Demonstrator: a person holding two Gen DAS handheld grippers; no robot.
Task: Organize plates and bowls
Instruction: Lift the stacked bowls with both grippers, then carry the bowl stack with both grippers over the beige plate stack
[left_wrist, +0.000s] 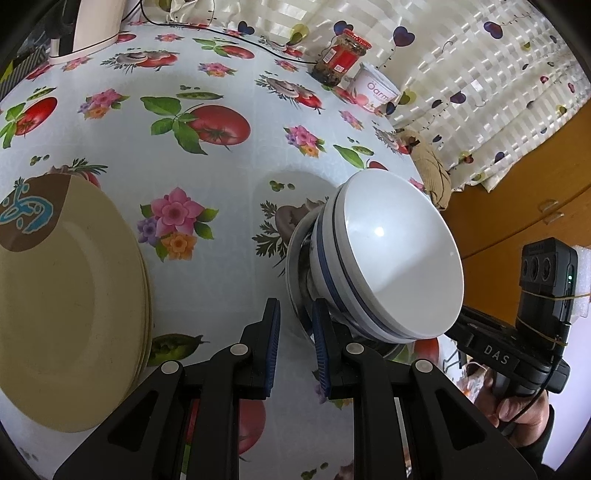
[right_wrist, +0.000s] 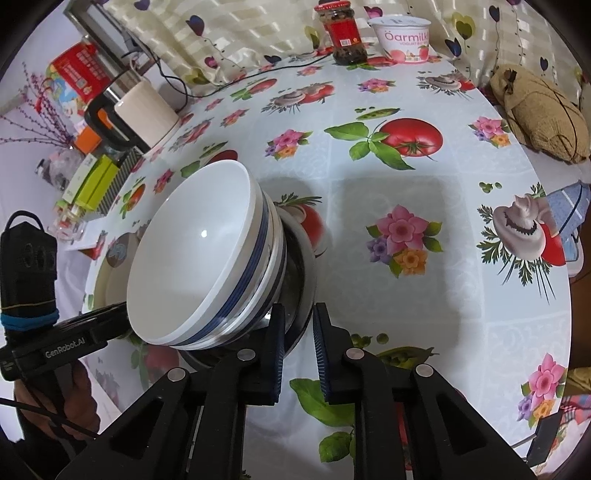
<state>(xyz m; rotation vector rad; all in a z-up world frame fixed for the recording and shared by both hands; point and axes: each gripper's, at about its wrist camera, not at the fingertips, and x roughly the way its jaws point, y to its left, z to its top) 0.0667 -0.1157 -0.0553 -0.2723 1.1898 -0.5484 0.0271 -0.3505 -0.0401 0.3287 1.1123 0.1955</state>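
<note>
Bowls (right_wrist: 207, 258), white blue-striped, nested in steel bowl (right_wrist: 301, 280), sit mid-table beside cream plates (left_wrist: 74, 306). Both claws pinch steel rim: left gripper (left_wrist: 295, 354), right gripper (right_wrist: 298, 354). Step: grasp done; next, level two-handed lift.

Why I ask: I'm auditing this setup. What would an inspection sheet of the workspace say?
Surface: round table under a tomato-and-flower tablecloth.
Job's things: white blue-banded bowls nested in a steel bowl; cream plates stacked beside them.
Clutter: red-labelled jar, yogurt tub, kettle, burlap bag.
Grippers: left gripper and right gripper both at the steel bowl's rim, jaws narrow; the right one is shut; a grip is not visible.
Cables: black cord along the table's far edge.
Surroundings: heart-print curtain, wooden cabinet.
</note>
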